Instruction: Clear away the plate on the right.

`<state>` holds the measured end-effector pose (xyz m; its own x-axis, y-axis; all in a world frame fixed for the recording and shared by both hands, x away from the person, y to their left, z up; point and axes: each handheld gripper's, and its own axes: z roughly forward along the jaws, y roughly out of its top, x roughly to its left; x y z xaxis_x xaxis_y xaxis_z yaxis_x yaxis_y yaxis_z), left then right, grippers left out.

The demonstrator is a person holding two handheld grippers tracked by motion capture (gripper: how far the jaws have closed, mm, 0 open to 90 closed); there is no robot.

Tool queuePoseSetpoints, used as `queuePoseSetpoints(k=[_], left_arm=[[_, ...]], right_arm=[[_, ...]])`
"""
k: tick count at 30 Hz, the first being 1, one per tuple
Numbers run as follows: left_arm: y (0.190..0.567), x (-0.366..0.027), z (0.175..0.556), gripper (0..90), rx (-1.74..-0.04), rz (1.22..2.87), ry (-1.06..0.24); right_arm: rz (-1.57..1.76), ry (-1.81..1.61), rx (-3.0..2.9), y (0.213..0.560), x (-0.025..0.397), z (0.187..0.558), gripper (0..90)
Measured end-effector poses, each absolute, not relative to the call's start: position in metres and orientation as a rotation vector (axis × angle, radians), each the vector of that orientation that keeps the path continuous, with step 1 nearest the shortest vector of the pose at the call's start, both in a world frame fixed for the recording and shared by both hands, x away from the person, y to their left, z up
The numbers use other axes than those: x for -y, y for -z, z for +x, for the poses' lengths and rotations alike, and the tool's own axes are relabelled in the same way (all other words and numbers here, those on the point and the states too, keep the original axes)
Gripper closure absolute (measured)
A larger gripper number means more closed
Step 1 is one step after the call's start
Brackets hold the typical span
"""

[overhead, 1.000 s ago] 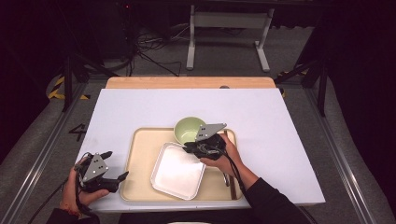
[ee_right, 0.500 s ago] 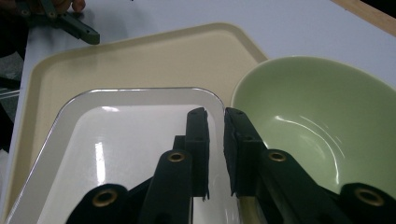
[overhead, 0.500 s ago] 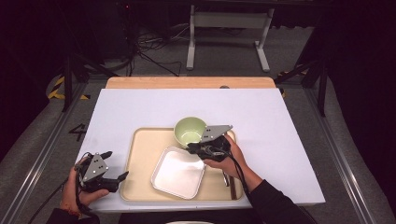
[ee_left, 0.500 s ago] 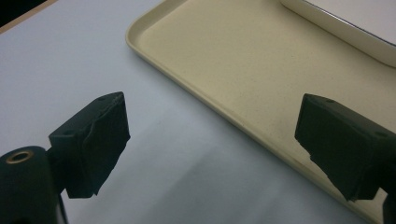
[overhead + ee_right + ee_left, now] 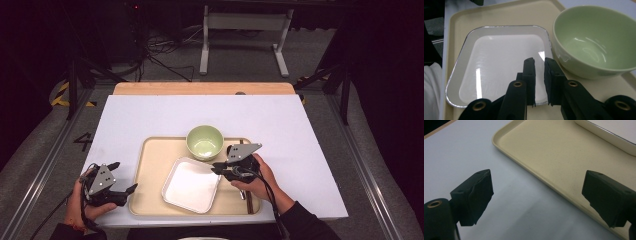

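A beige tray (image 5: pixel 148 200) lies at the table's front middle. On it stand a green bowl (image 5: pixel 204 141) and a white square plate (image 5: pixel 191 184). My right gripper (image 5: pixel 219 168) hovers just right of the plate's far corner, below the bowl. In the right gripper view its jaws (image 5: pixel 539 61) are almost together with nothing between them, above the plate (image 5: pixel 499 57) and beside the bowl (image 5: pixel 596 42). My left gripper (image 5: pixel 125 176) rests on the table at the tray's left edge, open and empty. Its jaws (image 5: pixel 536 195) straddle the tray's rim (image 5: pixel 554 152).
A pair of dark chopsticks (image 5: pixel 248 201) lies along the tray's right side, partly under my right hand. The white table top (image 5: pixel 300 130) has bare room at the back and on both sides. A wooden strip (image 5: pixel 200 88) runs along the far edge.
My right gripper has drawn back a little to the right, off the plate's corner. The plate, bowl and left gripper stay where they were.
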<state>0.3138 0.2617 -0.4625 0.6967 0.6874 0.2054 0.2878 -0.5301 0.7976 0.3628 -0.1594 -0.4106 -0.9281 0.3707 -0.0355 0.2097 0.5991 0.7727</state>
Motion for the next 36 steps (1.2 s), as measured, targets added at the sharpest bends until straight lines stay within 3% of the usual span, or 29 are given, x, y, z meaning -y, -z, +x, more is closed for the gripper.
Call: queuePoseSetpoints(k=[36], left_arm=[[0.462, -0.262, 0.313, 11.1, -0.737, 2.131, -0.662]], right_arm=[[0.350, -1.085, -2.818, 0.443, 0.131, 0.322, 85.0]])
